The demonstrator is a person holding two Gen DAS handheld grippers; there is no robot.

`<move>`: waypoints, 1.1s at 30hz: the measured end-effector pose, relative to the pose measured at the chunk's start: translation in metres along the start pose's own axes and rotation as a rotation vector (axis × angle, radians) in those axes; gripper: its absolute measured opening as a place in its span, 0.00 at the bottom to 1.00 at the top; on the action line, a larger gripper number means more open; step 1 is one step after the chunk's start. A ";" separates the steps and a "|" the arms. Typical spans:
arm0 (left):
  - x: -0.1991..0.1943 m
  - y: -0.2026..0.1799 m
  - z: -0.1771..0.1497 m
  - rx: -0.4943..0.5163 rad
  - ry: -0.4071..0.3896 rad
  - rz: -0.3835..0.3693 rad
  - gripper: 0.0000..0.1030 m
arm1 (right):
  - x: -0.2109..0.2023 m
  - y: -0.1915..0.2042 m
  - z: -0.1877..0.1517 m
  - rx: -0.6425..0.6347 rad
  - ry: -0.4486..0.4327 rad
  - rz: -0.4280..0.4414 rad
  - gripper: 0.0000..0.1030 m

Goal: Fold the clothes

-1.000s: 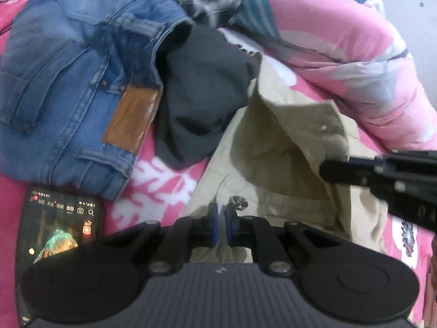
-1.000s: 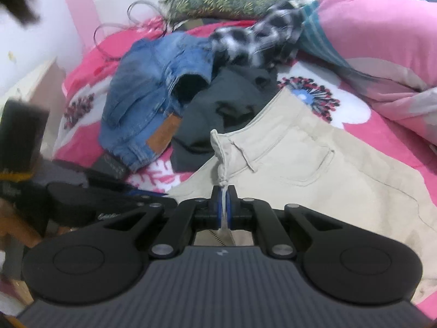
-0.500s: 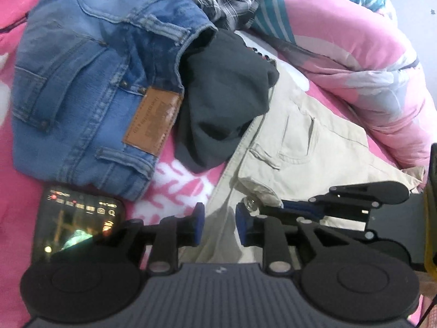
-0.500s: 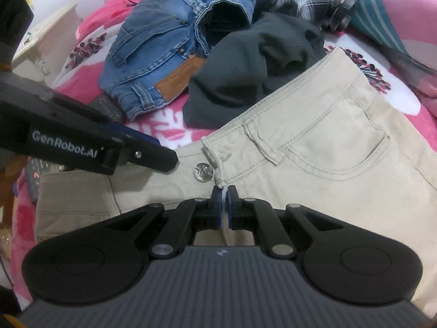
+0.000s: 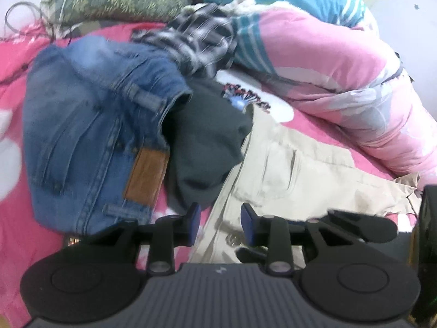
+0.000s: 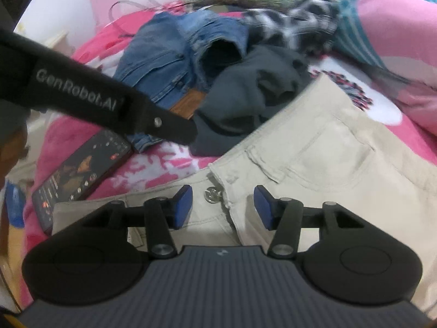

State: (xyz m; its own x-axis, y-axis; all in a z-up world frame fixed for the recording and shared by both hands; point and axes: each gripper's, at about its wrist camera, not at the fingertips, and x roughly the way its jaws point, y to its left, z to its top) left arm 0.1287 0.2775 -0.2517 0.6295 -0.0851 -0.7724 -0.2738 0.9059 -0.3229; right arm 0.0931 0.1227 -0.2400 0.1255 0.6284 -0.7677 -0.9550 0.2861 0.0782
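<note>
We hold both grippers low and close together, fingers pointing forward and slightly downward. Left gripper [image 5: 220,222]: jaws parted wide, blue pads [image 5: 194,218] facing each other across a clear gap, nothing clamped between them. Right gripper [image 6: 222,205]: jaws likewise spread, blue pads [image 6: 183,205] well apart and gripping nothing. In the left wrist view, the right gripper [image 5: 363,227] lies just beside ours at the lower right, its black linkage crossing behind our right finger. In the right wrist view, the left gripper's finger [image 6: 174,125] reaches in from the left edge, angled down to the right, above our own fingers.
</note>
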 end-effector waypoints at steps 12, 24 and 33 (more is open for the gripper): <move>0.030 -0.075 0.005 0.187 0.023 -0.094 0.33 | -0.158 -0.104 -0.096 0.646 -0.017 -0.333 0.48; 0.092 -0.137 -0.035 0.402 0.092 0.031 0.36 | -0.275 -0.274 -0.235 0.979 -0.048 -0.701 0.48; 0.112 -0.144 -0.049 0.353 0.072 0.172 0.46 | -0.264 -0.410 -0.292 1.218 -0.124 -0.561 0.47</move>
State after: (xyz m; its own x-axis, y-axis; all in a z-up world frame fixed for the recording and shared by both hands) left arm 0.2034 0.1171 -0.3184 0.5401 0.0630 -0.8392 -0.0959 0.9953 0.0130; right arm 0.3731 -0.3725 -0.2550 0.5032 0.2578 -0.8248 0.0691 0.9394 0.3358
